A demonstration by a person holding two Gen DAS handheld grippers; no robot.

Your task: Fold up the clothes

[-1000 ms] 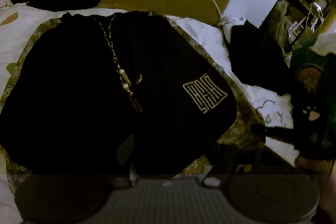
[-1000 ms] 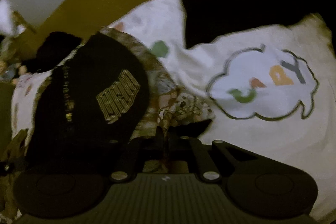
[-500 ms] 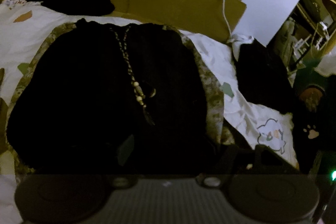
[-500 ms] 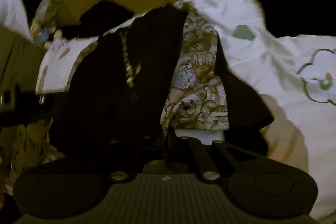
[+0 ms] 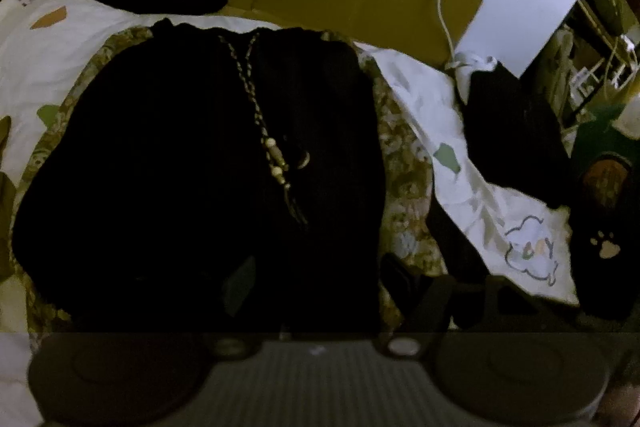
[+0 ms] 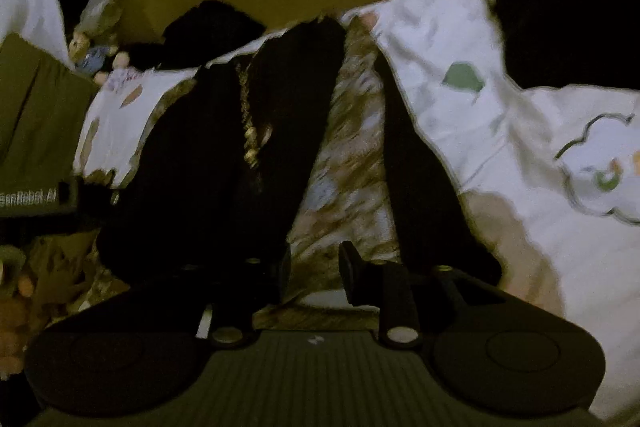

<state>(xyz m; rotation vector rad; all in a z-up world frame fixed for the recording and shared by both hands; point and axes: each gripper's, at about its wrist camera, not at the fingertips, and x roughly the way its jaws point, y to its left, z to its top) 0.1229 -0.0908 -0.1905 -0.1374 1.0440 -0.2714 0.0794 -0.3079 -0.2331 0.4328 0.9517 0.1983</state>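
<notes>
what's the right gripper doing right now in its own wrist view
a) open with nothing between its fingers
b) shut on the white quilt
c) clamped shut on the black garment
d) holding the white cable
a: the right gripper has its two dark fingers spread apart, and only the bear-print patterned cloth shows through the gap; the black garment with the beaded drawstring lies to its left, unheld.

Pale lettering on dark device [image 6: 30, 197] at left edge, beside black garment [image 6: 208, 163]: ends "Robot AI", start blurred. Cloud print [image 5: 530, 253] on white sheet [image 5: 420, 99]: letters illegible.
</notes>
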